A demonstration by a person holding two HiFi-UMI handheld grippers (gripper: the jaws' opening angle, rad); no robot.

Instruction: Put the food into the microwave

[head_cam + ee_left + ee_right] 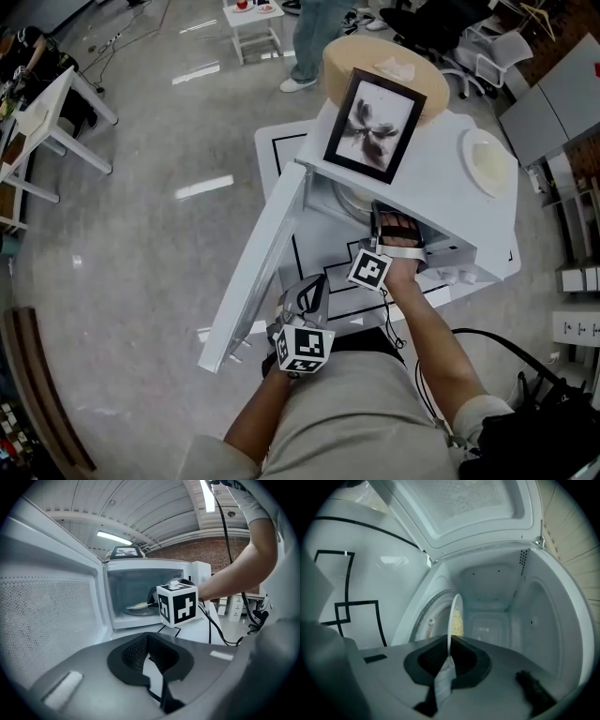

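Microwave (441, 187) stands on the white counter (281, 150), its door (258, 272) swung wide toward 7 o'clock in the head view. Inside the cavity the right tongs (449, 660) are clamped narrow on the rim of a white plate (453, 616), which carries a pale yellow heap of food (458, 623). From the left gripper view that plate sits low over the dark turntable (140, 612), and it is hard to tell whether it touches the glass. The marker cube (177, 603) of the right tongs is just outside the opening, at 3 o'clock of the plate. Outside, at 5 o'clock of the open door, the left tongs (151, 665) hold nothing; their jaws stand a narrow slit apart, with only the counter showing between them. On the microwave's roof rest a framed picture (373, 124), a round tan object (375, 58) at its 12 o'clock and an empty white dish (487, 161) at its 3 o'clock. A person's legs (314, 42) stand at 12 o'clock of the frame.
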